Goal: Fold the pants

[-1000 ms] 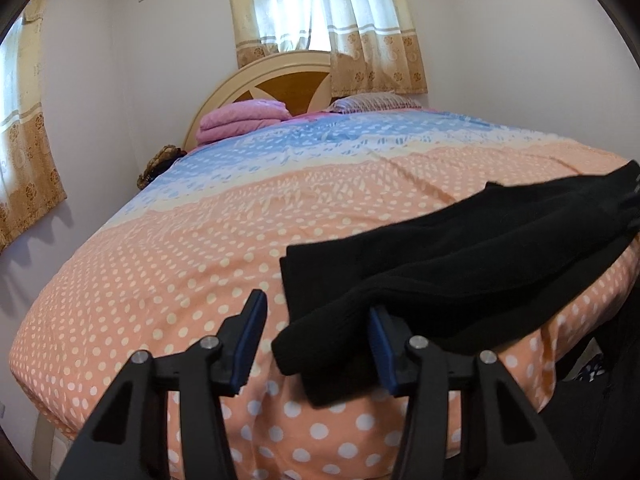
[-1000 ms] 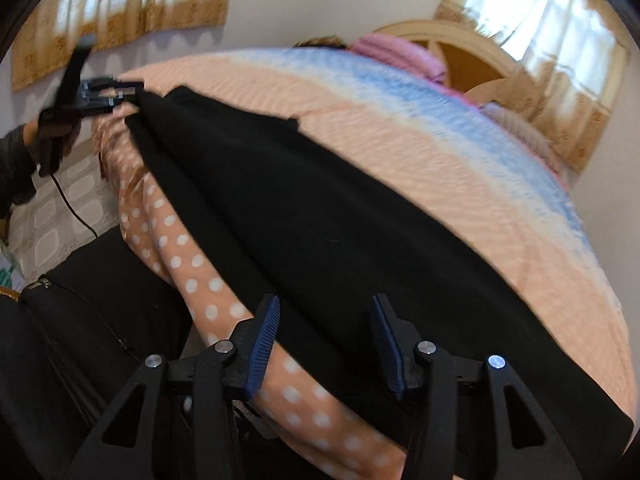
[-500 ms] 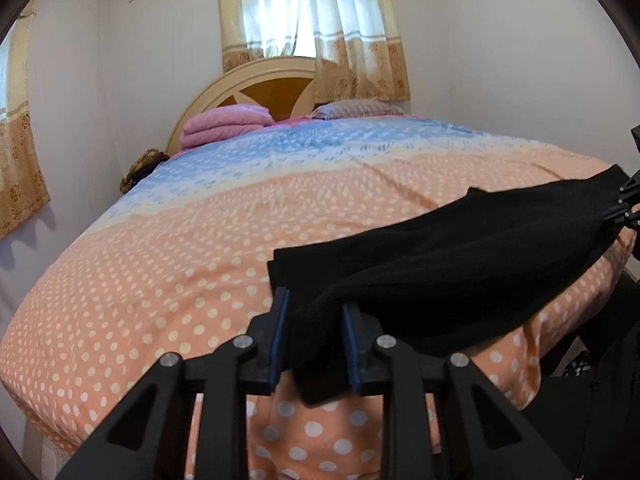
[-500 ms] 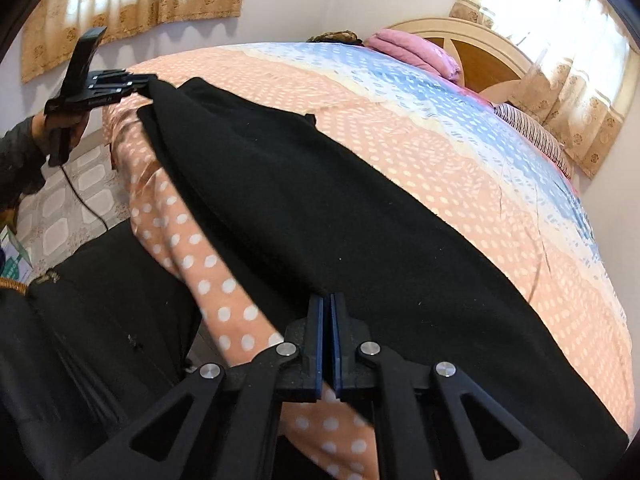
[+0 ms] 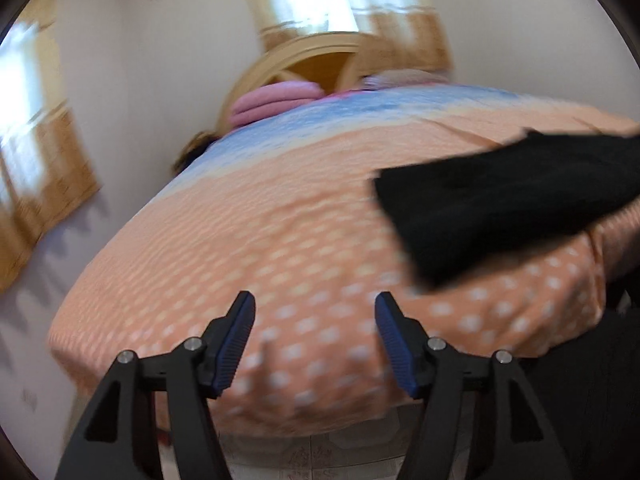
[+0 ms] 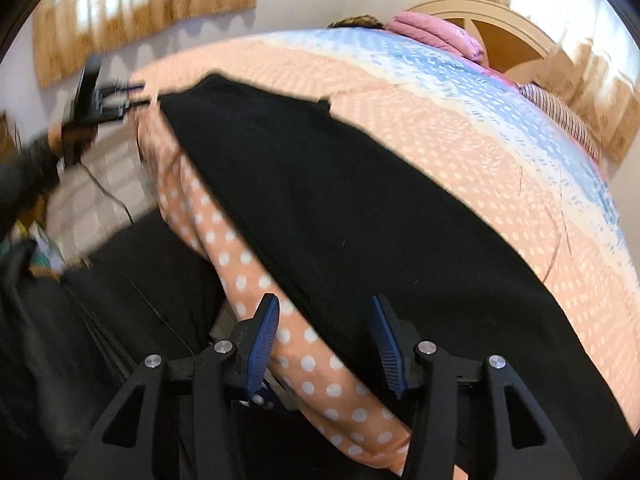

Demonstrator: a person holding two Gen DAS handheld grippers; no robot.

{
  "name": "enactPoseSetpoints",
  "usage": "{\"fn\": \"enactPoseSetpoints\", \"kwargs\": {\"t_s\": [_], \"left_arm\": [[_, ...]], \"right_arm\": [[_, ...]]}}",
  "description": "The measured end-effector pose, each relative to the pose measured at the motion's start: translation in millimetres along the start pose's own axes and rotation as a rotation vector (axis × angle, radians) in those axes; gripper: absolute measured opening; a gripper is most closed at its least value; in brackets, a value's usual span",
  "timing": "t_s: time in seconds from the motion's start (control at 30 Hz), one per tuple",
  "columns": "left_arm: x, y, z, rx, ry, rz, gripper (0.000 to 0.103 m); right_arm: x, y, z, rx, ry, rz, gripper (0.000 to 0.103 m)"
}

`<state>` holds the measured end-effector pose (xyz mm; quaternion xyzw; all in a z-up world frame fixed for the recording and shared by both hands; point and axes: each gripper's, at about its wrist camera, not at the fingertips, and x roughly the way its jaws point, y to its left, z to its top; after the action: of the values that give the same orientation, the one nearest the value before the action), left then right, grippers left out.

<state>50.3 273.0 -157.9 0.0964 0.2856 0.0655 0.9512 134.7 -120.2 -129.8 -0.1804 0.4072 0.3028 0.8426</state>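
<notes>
Left wrist view: left gripper [image 5: 314, 340] spread apart, empty, off the pants [image 5: 500, 208]. Right gripper [image 6: 324, 336] likewise parted over black cloth, lying long across the bedspread [image 6: 460, 128]. Lengthwise fold seemingly done; crosswise folds pending.

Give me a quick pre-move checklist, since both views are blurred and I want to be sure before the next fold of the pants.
1. Left gripper open and holding nothing: ok.
2. Right gripper open, fabric between its fingers but not clamped: ok.
3. Black pants lying on the bedspread: ok.
4. Pants fully on the bed: not ok, the near edge sits at the drop of the mattress.
5. Fold edges aligned: cannot tell, too blurred.
6. Left gripper clear of the pants: ok, the fabric lies off to its right.
</notes>
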Motion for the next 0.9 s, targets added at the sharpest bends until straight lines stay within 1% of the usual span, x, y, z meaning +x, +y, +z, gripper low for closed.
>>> {"fn": "enactPoseSetpoints", "kwargs": {"t_s": [0.07, 0.17, 0.2, 0.23, 0.27, 0.3, 0.4, 0.47, 0.5, 0.57, 0.6, 0.63, 0.67, 0.7, 0.73, 0.77, 0.83, 0.87, 0.9], "left_arm": [[-10.1, 13.2, 6.1, -0.094, -0.049, 0.004, 0.065], [-25.0, 3.8, 30.2, -0.151, -0.152, -0.052, 0.067], [-26.3, -2.8, 38.6, -0.158, -0.175, -0.074, 0.073], [-25.7, -13.9, 49.9, -0.162, -0.194, -0.115, 0.076], [-23.4, -22.1, 56.0, -0.161, -0.202, -0.145, 0.078], [-17.7, -38.0, 65.4, -0.157, -0.211, -0.196, 0.078], [2.0, -71.4, 70.6, -0.122, -0.192, -0.265, 0.078], [16.6, -89.6, 66.1, -0.103, -0.148, -0.299, 0.078], [24.1, -98.5, 60.2, -0.088, -0.114, -0.313, 0.078], [38.6, -108.9, 46.6, -0.057, -0.044, -0.314, 0.078], [39.9, -111.6, 40.3, -0.050, -0.027, -0.317, 0.078], [35.6, -114.1, 34.0, -0.022, -0.065, -0.295, 0.078], [31.8, -115.2, 30.7, -0.007, -0.074, -0.291, 0.078], [30.7, -114.3, 29.1, -0.001, -0.076, -0.290, 0.078], [29.5, -112.6, 29.7, -0.007, -0.077, -0.296, 0.078], [30.0, -109.8, 30.3, -0.023, -0.078, -0.306, 0.078], [31.8, -110.9, 31.5, -0.029, -0.080, -0.303, 0.081], [32.0, -112.8, 32.2, -0.025, -0.082, -0.297, 0.082], [33.6, -115.1, 33.0, -0.021, -0.084, -0.289, 0.084]], "right_arm": [[-3.5, -8.2, 15.4, 0.064, -0.032, 0.039, 0.049], [2.7, -18.1, 44.5, 0.132, -0.067, 0.074, 0.049], [11.4, -18.3, 59.7, 0.159, -0.075, 0.088, 0.049], [21.9, -15.9, 73.4, 0.185, -0.082, 0.102, 0.049], [31.0, -17.0, 85.6, 0.218, -0.086, 0.126, 0.049], [41.4, -20.6, 98.7, 0.251, -0.086, 0.153, 0.049], [76.7, -31.9, 133.7, 0.367, -0.077, 0.208, 0.049], [106.9, -40.4, 150.5, 0.460, -0.043, 0.284, 0.049], [118.9, -43.0, 158.0, 0.487, -0.030, 0.306, 0.049], [146.6, -44.9, 168.1, 0.531, 0.016, 0.341, 0.049], [160.0, -46.7, 169.3, 0.561, 0.050, 0.366, 0.045], [175.0, -46.6, 169.2, 0.590, 0.095, 0.400, 0.027], [178.9, -48.5, 170.9, 0.595, 0.101, 0.397, 0.013], [180.5, -48.6, 173.0, 0.593, 0.093, 0.386, 0.012], [179.0, -48.5, 175.7, 0.588, 0.076, 0.388, 0.007], [176.7, -50.0, 177.5, 0.584, 0.054, 0.383, 0.006], [171.0, -50.9, 182.0, 0.583, 0.004, 0.364, 0.006], [175.1, -52.6, 182.5, 0.586, 0.006, 0.355, 0.006], [184.0, -52.1, 181.6, 0.583, 0.037, 0.335, 0.006]]}}
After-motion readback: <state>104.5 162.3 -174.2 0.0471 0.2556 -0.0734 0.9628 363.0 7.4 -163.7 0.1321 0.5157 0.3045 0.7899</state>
